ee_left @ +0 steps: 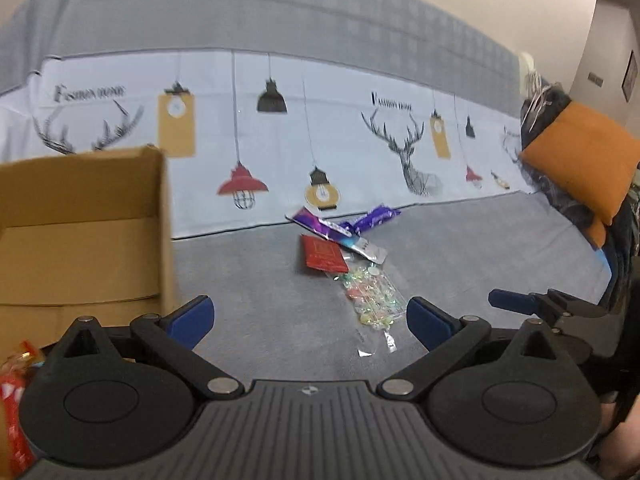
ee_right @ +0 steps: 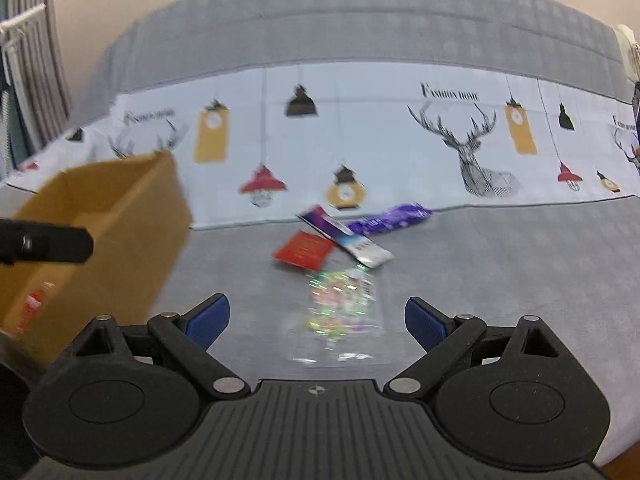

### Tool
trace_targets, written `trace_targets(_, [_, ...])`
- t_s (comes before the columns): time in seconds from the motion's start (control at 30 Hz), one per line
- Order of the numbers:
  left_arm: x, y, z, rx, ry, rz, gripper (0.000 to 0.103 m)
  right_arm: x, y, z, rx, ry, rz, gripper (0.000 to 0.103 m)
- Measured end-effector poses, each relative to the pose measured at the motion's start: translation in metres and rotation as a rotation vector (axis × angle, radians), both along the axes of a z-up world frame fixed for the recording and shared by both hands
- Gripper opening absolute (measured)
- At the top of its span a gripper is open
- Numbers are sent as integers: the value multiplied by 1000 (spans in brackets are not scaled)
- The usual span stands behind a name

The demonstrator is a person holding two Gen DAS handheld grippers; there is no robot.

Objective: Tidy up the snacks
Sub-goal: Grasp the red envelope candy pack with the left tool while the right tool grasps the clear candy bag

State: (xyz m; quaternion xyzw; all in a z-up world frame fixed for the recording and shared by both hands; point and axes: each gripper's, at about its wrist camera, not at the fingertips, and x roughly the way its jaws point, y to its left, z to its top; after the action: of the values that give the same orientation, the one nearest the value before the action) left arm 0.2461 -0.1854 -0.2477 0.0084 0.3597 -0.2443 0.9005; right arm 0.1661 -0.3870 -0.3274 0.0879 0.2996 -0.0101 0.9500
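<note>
1. At the far left stands an open cardboard box (ee_left: pixel 84 232) on the grey sofa seat (ee_left: pixel 460 248); at the near left edge of the left wrist view some red snack wrappers (ee_left: pixel 12 396) show, partly hidden behind the gripper body.
2. The left gripper (ee_left: pixel 310 322) is just right of the box, its blue fingers (ee_left: pixel 192 320) spread wide with nothing between them.
3. In the middle of the seat lies a small heap of snacks. Nearest is a clear bag of coloured candies (ee_left: pixel 370 300); in the right wrist view it lies between the wide-apart fingers of the right gripper (ee_right: pixel 318 322), which also holds nothing, though this view is blurred.
4. Just behind the candy bag is a red packet (ee_left: pixel 322 258), touching it, and a long purple and silver packet (ee_left: pixel 340 234) lies across the red one.
5. Farther and a little right, a purple wrapper (ee_left: pixel 376 218) lies against the white printed cloth (ee_left: pixel 360 152) on the sofa back.
6. At the far right an orange cushion (ee_left: pixel 580 160) leans, well apart from the snacks.
</note>
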Motion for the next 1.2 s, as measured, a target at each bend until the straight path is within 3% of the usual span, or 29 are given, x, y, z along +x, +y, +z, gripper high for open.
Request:
trace_targets(0.13, [17, -15, -15, 46, -22, -22, 102, 35, -14, -29, 25, 50, 12, 95])
trace_targets(0.33, [52, -36, -37, 49, 33, -10, 102, 100, -14, -60, 87, 132, 62, 102])
trace_targets(0.47, [81, -52, -51, 72, 43, -1, 102, 126, 0, -82, 29, 231, 148, 103])
trace_targets(0.53, [93, -57, -58, 70, 61, 3, 102, 126, 19, -88, -142, 215, 214, 102])
trace_targets(0.6, [105, -64, -66, 74, 75, 2, 102, 131, 8, -87, -74, 229, 209, 102])
trace_targets(0.63, [109, -67, -69, 78, 79, -1, 102, 131, 3, -85, -76, 228, 197, 94])
trace_targets(0.7, [117, -74, -75, 81, 89, -10, 102, 128, -10, -78, -67, 213, 159, 66])
trace_targets(0.77, [120, -82, -79, 84, 91, -24, 102, 125, -26, -73, 19, 203, 152, 39])
trace_targets(0.83, [124, -91, -84, 95, 94, -30, 102, 119, -38, -71, 62, 195, 137, 22])
trace_targets(0.97, [130, -109, -92, 76, 121, -40, 102, 109, -48, -68, 57, 185, 122, 13])
trace_targets(1.2, [131, -144, -101, 91, 105, -80, 99, 87, -80, -60, 24, 168, 70, 13])
